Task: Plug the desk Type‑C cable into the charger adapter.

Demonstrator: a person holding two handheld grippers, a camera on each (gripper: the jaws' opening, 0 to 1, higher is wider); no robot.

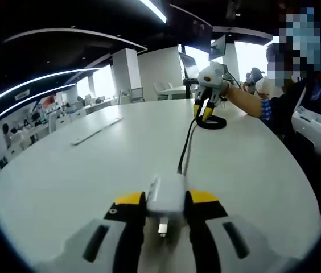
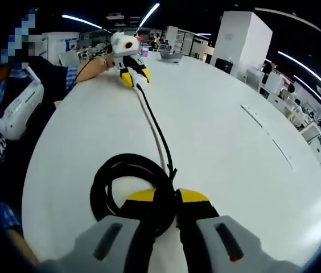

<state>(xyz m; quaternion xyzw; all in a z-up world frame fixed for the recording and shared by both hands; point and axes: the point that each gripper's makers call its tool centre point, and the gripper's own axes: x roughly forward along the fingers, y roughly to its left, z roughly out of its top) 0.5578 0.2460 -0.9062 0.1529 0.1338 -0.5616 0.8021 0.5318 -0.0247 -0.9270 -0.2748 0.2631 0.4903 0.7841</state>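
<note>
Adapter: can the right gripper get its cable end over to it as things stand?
Probably yes. The left gripper holds the adapter, and only bare table lies between it and the right gripper, which is shut on the coiled cable; the cable already runs to the adapter.

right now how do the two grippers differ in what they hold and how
The left gripper is shut on the white charger, which fills the gap between its jaws. The right gripper is shut on the black cable, pinching the thin cord beside its coiled part, with the jaws almost together. The charger is blocky and rigid; the cable is thin and looped. Both grippers sit low over the white table.
</note>
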